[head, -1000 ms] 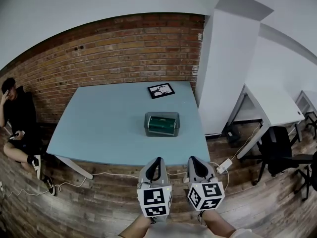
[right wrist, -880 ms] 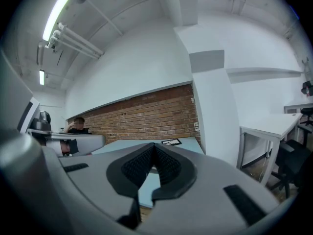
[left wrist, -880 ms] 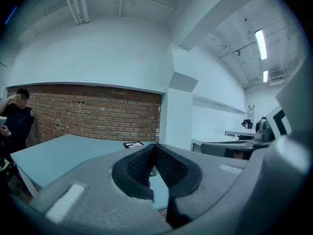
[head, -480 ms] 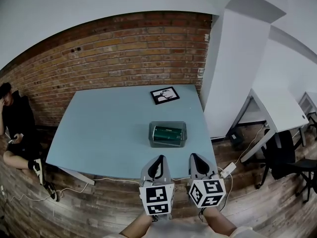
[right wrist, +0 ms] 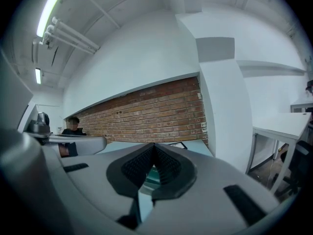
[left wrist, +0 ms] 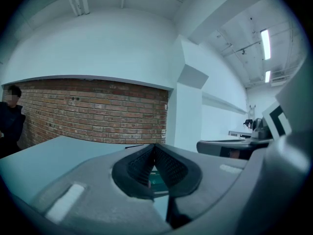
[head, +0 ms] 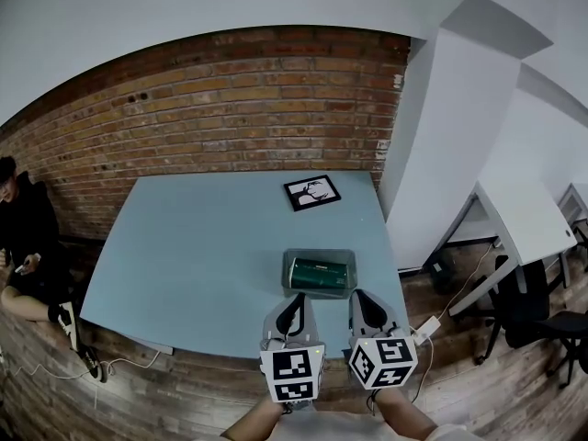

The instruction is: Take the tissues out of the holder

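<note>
A clear grey holder stands near the front edge of the light blue table, with a green pack of tissues lying inside it. Both grippers are held side by side, just short of the holder, over the table's near edge. My left gripper is shut with nothing in it, and my right gripper is shut and empty too. In the left gripper view the pads meet at the tip, and a sliver of the green pack shows below them. The right gripper view shows the same behind its pads.
A black picture frame lies at the table's far side, before a brick wall. A white pillar stands right of the table, then a white desk and a black chair. A seated person is at far left.
The table and holder have come closer in the head view. Both grippers, still shut, have moved forward together from over the floor to the table's near edge.
</note>
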Demonstrator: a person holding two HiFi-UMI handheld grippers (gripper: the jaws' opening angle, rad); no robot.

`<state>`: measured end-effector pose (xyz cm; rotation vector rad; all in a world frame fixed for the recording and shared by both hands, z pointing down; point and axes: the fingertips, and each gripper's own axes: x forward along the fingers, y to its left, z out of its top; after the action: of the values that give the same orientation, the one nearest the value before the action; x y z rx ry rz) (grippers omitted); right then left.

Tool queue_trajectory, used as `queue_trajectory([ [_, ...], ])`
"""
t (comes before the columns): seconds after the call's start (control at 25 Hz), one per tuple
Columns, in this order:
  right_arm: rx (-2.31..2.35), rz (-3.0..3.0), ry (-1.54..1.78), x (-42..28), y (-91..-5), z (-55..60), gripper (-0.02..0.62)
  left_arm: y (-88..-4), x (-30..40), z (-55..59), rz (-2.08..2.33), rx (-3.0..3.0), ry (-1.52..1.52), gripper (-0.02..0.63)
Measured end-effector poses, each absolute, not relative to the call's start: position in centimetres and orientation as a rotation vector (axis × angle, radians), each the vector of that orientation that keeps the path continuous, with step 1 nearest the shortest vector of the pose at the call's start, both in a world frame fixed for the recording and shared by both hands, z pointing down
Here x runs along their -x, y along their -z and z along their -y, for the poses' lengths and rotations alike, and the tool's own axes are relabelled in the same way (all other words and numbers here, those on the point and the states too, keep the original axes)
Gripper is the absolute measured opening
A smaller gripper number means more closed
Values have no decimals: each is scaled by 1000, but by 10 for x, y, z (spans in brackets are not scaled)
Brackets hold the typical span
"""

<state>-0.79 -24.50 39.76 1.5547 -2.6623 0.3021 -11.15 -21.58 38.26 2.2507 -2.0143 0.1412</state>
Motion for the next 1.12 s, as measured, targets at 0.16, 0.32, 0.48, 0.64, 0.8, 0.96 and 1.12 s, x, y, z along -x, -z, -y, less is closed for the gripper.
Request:
queue_trajectory([
  [0.16,-1547,2658,-309,17,-400,263,0,-385,120,234,2015,-2242,-145,9],
  [0.32,-1547,2660,-319,18,-401,274,0,-386,124,248,2022,-2228,-148,9],
  [0.48,-1524,2657,-346,14,-409,283,0,-393,120,258,2023,-2205,-157,8],
  [0.64,-1476,2660,-360,12,-414,295,0,-397,116,267,2035,-2171,-170,8],
  [0.8,-1421,2669,-356,15,-415,307,0,-396,119,269,2073,-2142,-184,9],
  [0.96,-1331,2697,-356,26,-419,318,2,-396,129,274,2110,-2092,-178,9],
  [1.12,-1222,2695,-332,39,-429,324,2,-399,133,276,2125,-2062,-177,9],
])
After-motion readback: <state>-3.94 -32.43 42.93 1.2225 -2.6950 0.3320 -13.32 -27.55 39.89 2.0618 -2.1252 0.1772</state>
